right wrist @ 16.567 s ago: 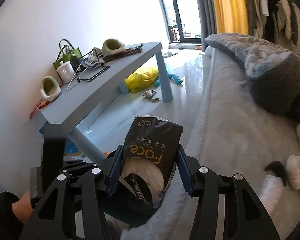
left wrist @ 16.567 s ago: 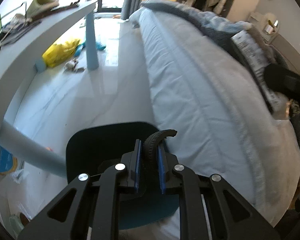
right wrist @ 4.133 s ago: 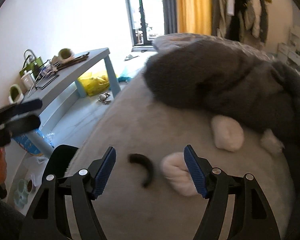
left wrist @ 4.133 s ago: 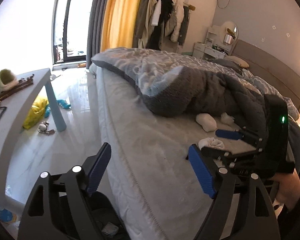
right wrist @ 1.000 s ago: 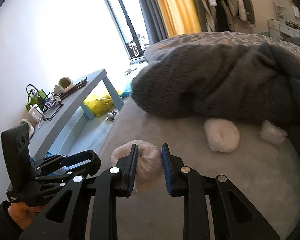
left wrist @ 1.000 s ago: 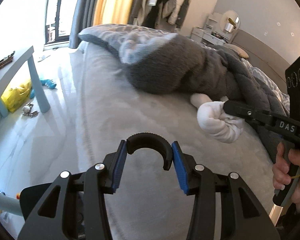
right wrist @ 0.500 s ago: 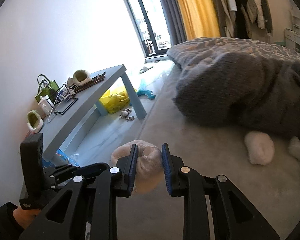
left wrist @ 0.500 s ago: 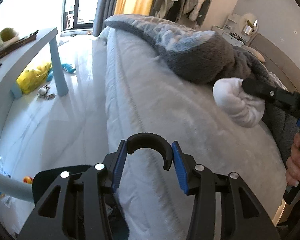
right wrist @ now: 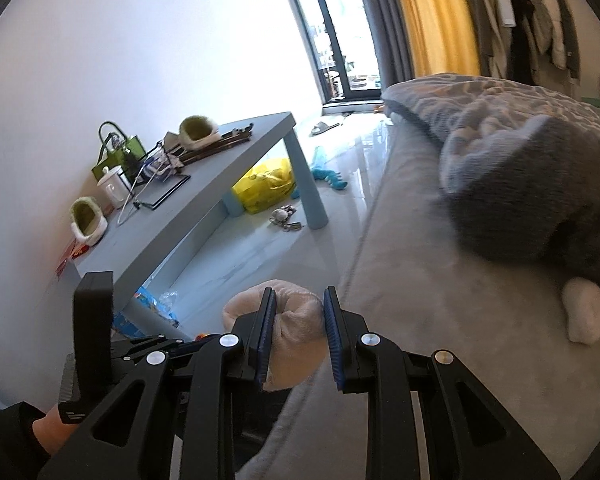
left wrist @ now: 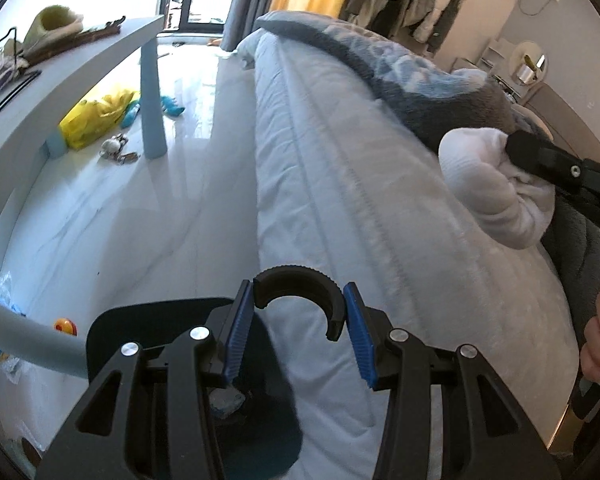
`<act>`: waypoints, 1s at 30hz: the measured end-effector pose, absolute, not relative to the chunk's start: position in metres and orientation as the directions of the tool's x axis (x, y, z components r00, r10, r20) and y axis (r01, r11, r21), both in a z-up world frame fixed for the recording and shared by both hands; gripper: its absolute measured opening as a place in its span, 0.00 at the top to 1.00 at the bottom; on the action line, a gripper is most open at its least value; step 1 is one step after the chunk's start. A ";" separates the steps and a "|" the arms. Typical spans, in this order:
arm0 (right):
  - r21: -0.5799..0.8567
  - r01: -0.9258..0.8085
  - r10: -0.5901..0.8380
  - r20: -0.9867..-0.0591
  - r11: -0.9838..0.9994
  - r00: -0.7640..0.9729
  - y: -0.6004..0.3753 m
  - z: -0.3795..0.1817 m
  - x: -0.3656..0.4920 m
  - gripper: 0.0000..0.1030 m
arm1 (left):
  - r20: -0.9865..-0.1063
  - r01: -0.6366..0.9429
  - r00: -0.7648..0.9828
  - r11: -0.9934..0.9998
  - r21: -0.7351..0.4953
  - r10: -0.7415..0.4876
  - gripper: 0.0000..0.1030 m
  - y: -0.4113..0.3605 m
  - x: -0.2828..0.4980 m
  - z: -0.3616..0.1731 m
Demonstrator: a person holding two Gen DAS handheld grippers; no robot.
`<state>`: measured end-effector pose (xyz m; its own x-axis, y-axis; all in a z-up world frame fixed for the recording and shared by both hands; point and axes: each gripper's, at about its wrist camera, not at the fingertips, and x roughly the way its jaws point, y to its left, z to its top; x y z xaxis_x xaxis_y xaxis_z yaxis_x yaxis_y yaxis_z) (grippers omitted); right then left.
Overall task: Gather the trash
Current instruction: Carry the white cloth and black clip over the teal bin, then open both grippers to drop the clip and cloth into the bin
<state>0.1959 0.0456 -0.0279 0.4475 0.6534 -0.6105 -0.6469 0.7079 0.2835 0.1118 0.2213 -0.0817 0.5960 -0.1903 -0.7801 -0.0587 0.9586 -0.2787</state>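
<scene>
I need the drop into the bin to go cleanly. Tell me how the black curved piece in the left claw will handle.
The black curved piece probably stays stiff: it keeps its arch between the left claw pads. Its ribbed outer edge should resist slipping. Being a thin open arc, it likely weighs little and may roll on landing.

Lit by strong daylight through the tall dark-framed glass door [right wrist: 342,60], blown out to pure white in both views. Glossy glare and pale reflections across the white marble-look floor [left wrist: 112,216]. Soft shadow beneath the long pale-blue low table [right wrist: 188,208]. Heavy fisheye bending, with black vignette in all 4 corners. Slight motion blur on the fluffy grey blanket [right wrist: 532,184]; near black gripper frames sharp.
</scene>
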 end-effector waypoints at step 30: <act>0.259 -0.735 0.645 -0.702 0.627 0.303 0.176 -0.064 0.167 0.76 | -0.930 -0.161 0.337 0.965 -0.209 -0.145 0.48 0.304 0.069 -0.158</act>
